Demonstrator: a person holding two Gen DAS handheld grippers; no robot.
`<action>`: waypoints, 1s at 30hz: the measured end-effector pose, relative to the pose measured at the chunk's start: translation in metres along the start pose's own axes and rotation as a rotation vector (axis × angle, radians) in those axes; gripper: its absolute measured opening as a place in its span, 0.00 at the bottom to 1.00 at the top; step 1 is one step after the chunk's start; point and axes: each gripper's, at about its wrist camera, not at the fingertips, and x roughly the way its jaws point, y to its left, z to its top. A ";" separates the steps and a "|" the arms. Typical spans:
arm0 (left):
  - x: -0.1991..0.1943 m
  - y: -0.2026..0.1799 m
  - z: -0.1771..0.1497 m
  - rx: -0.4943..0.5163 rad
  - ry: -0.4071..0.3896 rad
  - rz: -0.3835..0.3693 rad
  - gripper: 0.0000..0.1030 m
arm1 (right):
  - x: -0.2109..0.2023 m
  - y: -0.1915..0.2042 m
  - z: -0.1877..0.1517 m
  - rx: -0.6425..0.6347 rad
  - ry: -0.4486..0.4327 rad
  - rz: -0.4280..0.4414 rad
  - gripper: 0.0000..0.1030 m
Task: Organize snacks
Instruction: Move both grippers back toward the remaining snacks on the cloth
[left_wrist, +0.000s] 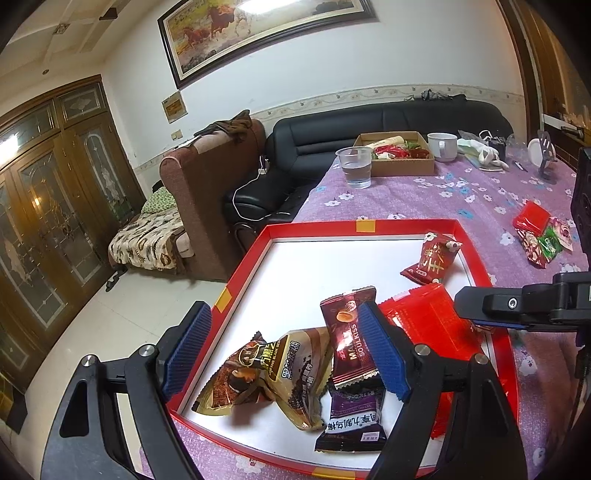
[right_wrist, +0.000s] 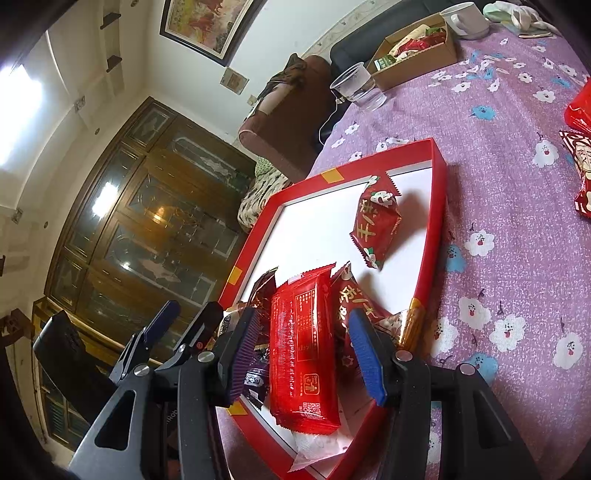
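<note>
Red card walls are framing the shallow box (left_wrist: 317, 224) you are working over, its white floor lying flat on the purple flowered tablecloth (left_wrist: 436, 192), with yellow tape patches on its rim. Inside it, the long red packet (right_wrist: 303, 354) is the biggest snack: in the right wrist view its long axis is running away from you, along the line of your right gripper (right_wrist: 301, 354), and it is showing its back with small printed text, a square code and a logo near the close end. That gripper's blue pads are standing on either side of the packet, but you cannot tell from these views whether they are actually pressing it.

Next in size, the gold-brown bag (left_wrist: 266, 376) is lying slantwise, reading "BLACK" among Chinese characters. The maroon bar (left_wrist: 351, 339), standing tilted with its long axis up and away, is reading "SUNKISS". The dark purple packet (left_wrist: 352, 424) below it is carrying white Chinese characters upside down. A small red pouch (left_wrist: 432, 262) is resting in the far right corner.

Your left gripper (left_wrist: 284, 347) is hanging wide and released, with the gold-brown bag and maroon bar between its pads. More loose snacks (left_wrist: 539, 232) are lying outside on the cloth.
</note>
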 end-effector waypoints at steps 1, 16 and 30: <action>-0.001 0.000 0.001 0.001 -0.003 0.001 0.80 | 0.000 0.000 0.000 0.000 0.000 0.000 0.51; -0.024 -0.040 0.034 0.099 -0.073 -0.086 0.80 | -0.055 -0.009 0.027 0.000 -0.086 -0.069 0.52; 0.000 -0.170 0.083 0.241 0.025 -0.321 0.83 | -0.190 -0.153 0.084 0.244 -0.360 -0.534 0.51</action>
